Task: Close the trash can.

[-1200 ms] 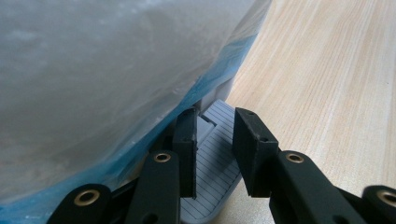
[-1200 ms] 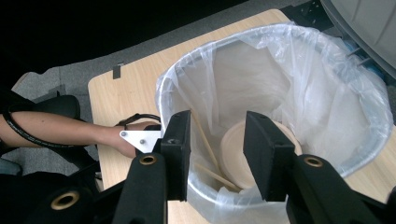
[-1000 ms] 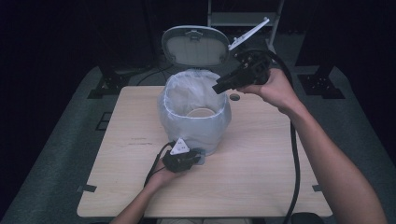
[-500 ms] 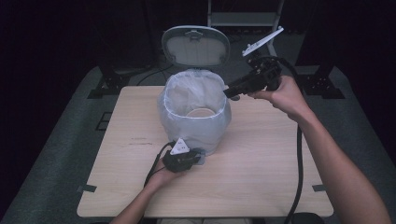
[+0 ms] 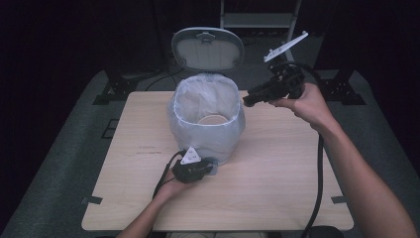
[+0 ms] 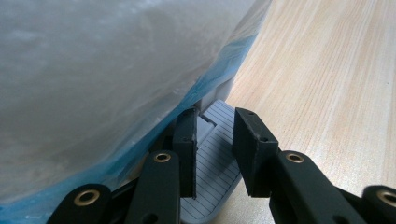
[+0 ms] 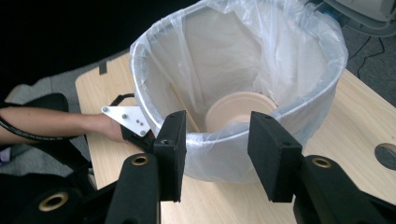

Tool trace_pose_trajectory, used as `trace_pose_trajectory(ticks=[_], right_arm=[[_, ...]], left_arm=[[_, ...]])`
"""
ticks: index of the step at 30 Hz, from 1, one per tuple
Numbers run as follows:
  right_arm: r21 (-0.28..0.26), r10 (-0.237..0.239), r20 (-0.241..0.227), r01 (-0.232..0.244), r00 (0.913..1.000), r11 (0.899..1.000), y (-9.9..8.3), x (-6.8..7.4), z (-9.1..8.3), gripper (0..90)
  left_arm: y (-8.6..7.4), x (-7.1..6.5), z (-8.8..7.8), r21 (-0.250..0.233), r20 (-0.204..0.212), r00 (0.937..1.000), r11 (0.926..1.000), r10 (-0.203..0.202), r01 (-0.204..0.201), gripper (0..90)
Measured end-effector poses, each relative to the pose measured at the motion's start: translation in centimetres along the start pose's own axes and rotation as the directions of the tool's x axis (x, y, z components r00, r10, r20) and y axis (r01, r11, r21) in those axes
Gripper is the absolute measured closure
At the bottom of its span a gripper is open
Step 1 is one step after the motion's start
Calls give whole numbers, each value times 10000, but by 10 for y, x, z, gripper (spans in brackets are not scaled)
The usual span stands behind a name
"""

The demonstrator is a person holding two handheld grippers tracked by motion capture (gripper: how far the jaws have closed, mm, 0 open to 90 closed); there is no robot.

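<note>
A pedal bin [image 5: 208, 141] lined with a clear plastic bag stands mid-table, its grey lid [image 5: 208, 49] raised. A tan paper bowl [image 5: 214, 120] [image 7: 238, 109] lies at the bottom, with a thin wooden stick [image 7: 183, 112] leaning beside it. My left gripper [image 5: 202, 168] [image 6: 215, 121] sits low at the bin's front, jaws apart over the ribbed grey pedal [image 6: 212, 161]. My right gripper [image 5: 246, 100] [image 7: 217, 126] hovers right of the bin's rim, open and holding nothing, pointed at the opening.
The bin rests on a light wooden table [image 5: 282, 163] with a round hole [image 7: 386, 155] near the right gripper's side. Black cables trail from both grippers. A metal shelf frame [image 5: 257, 20] and dark stands lie behind the table.
My right gripper has drawn back to the right, from above the bin's opening to beside its rim. The left gripper has stayed at the pedal and the lid stays up.
</note>
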State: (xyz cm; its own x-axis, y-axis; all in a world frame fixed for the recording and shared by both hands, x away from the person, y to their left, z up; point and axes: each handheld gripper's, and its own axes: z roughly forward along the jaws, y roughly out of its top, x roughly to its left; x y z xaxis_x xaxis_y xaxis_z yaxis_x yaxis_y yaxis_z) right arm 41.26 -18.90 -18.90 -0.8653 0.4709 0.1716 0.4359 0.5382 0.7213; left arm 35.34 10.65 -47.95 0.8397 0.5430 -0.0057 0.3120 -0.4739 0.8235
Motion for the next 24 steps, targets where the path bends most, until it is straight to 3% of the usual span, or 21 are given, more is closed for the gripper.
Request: trace_pose_trajectory(ticks=[5, 24], right_arm=[[110, 93, 98, -94, 9999, 9999, -10, -5, 0, 556], [-305, 682, -44, -683, 9977, 9972, -45, -23, 2, 553]], left_arm=[[0, 0, 0, -3, 1, 10000, 10000, -2, 2, 708], [0, 0, 0, 18, 3, 10000, 10000, 1, -1, 708]])
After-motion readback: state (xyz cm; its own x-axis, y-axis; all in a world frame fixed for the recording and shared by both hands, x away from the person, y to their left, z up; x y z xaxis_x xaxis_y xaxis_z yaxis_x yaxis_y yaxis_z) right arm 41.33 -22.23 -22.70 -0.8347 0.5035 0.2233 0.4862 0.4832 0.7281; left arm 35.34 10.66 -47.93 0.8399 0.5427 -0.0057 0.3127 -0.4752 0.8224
